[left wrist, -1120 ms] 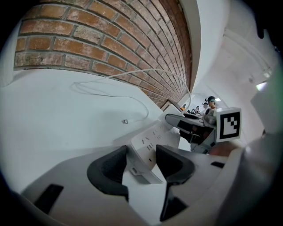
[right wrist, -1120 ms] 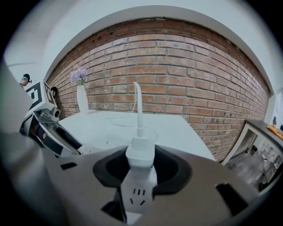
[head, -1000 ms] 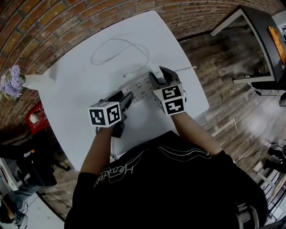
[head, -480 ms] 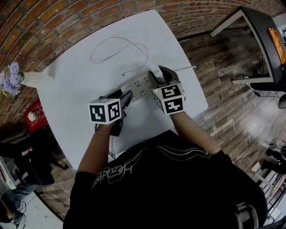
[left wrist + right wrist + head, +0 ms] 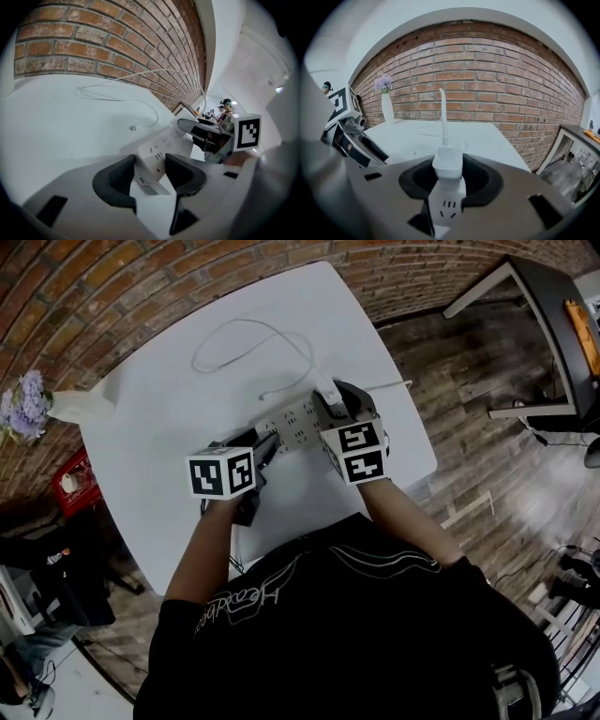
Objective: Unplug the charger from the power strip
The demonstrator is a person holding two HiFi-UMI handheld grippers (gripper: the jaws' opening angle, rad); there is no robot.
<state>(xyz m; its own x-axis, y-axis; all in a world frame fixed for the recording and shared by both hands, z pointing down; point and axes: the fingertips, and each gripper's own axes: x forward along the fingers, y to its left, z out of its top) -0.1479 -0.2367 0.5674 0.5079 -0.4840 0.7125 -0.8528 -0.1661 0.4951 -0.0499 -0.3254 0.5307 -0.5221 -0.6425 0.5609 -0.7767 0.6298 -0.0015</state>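
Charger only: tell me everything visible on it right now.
The charger is a small white block with rounded edges, plastic by the look. It stands upright, plugged into the power strip. A white cable rises from its top, then loops across the table to a free connector. The right claw is closed on its two sides.

I'm in a loft-like workspace: red brick wall [image 5: 141, 296], worn wooden plank floor [image 5: 469, 390], white square table [image 5: 159, 418], black desk [image 5: 548, 310].
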